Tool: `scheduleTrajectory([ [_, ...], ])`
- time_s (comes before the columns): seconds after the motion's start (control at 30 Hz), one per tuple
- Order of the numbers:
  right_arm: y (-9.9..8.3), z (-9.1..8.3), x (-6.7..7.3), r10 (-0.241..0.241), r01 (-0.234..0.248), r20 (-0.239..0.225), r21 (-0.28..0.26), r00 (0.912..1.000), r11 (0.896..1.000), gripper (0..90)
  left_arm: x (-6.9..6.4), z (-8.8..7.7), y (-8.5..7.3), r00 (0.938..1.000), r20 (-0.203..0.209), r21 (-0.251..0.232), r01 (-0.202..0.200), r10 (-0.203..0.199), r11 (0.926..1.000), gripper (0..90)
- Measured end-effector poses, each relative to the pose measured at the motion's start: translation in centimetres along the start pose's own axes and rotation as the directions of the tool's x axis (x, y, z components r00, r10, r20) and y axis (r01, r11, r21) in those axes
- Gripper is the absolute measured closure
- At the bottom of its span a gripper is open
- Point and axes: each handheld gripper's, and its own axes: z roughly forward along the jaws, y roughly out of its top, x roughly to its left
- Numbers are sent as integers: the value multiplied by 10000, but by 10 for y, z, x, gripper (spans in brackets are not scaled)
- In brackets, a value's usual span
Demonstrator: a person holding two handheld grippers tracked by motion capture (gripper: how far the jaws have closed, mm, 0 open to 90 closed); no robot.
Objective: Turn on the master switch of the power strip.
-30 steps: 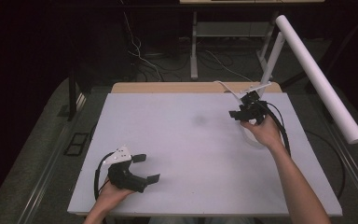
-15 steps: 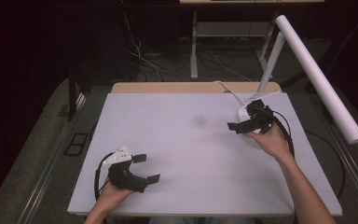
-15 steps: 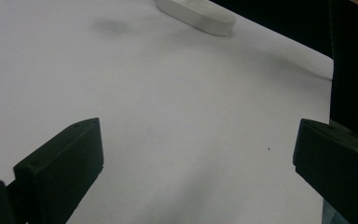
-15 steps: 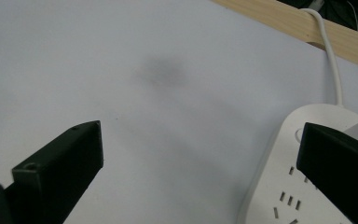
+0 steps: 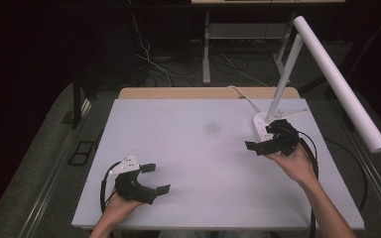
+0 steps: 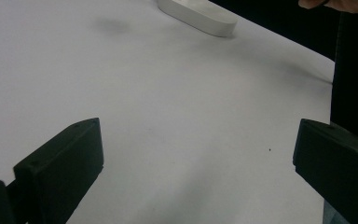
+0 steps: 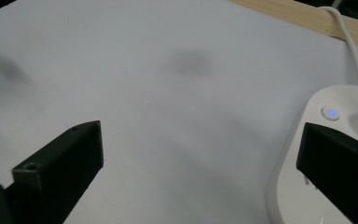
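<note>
Dark room, cables on the floor beyond; white matte desk (image 5: 188, 148) almost bare. White plastic desk lamp (image 5: 297, 84) stood at the far right, its flat oval base (image 7: 321, 154) just beside my right tool (image 5: 265, 144), blue button light (image 7: 330, 112) glowing. Right tool's jaws had just been opening; spread wide, nothing between them. Left tool (image 5: 151, 178) rested near the front edge, also released and empty. Judged the lamp light, rigid, smooth, top-heavy: best taken at the base edge, not the long tube head.
</note>
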Motion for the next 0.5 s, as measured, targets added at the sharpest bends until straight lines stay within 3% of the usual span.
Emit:
scheduleTrajectory([
  [0.5,-38,-20,11,284,-297,-282,-440,9992,9986,0,1,1,-1,10000,-25,45,57,-57,10000,6],
])
